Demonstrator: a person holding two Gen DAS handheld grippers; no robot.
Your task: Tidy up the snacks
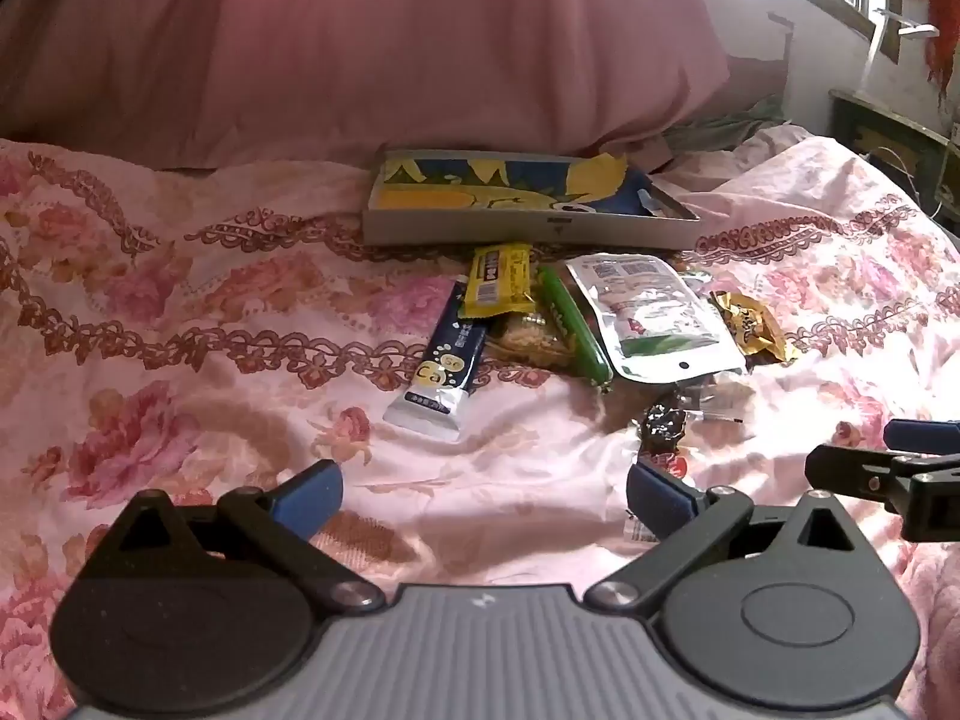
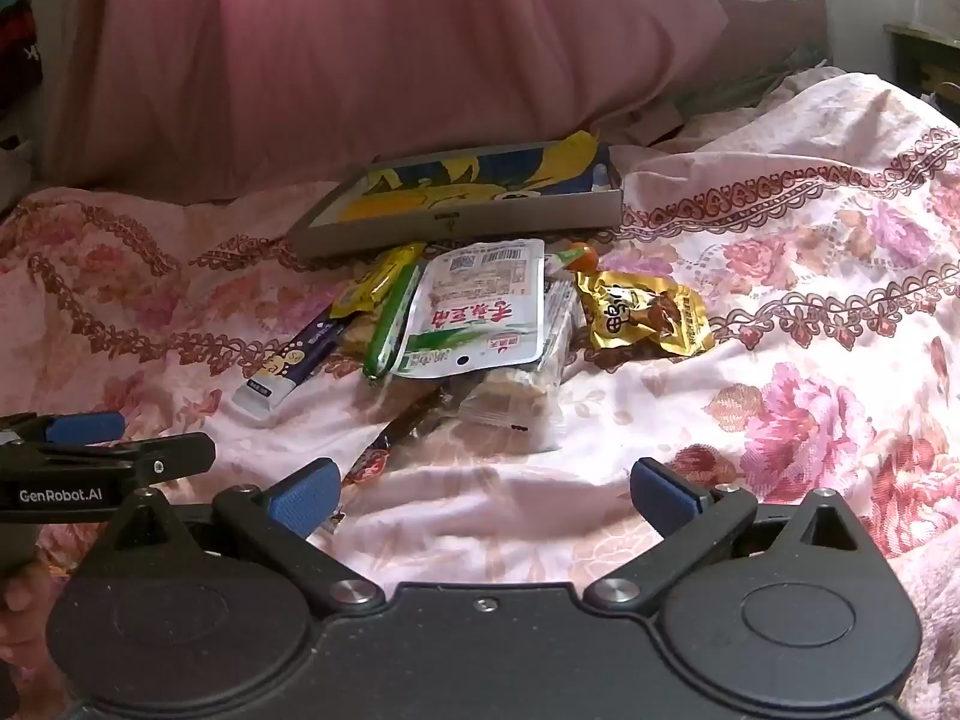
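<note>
A heap of snacks lies on a floral pink bedspread (image 1: 180, 312) in front of a shallow grey box (image 1: 516, 228) with a yellow and blue lining. In the heap are a dark blue stick pack (image 1: 441, 372), a yellow bar (image 1: 498, 279), a green sausage stick (image 1: 570, 318), a silver pouch (image 1: 651, 312) and a gold packet (image 1: 750, 324). My left gripper (image 1: 483, 501) hovers open short of the heap, nothing between its blue pads. My right gripper (image 2: 483, 498) is open too, with a dark red wrapper (image 2: 390, 438) by its left pad. The silver pouch (image 2: 480, 306) and gold packet (image 2: 648, 312) lie ahead of it.
A big pink pillow (image 1: 360, 42) rises behind the box. A dark cabinet (image 1: 888, 138) and a window stand at the far right. The box (image 2: 474, 222) sits tilted on the bedding. Bare bedspread (image 2: 810, 360) spreads to the right of the heap and to its left.
</note>
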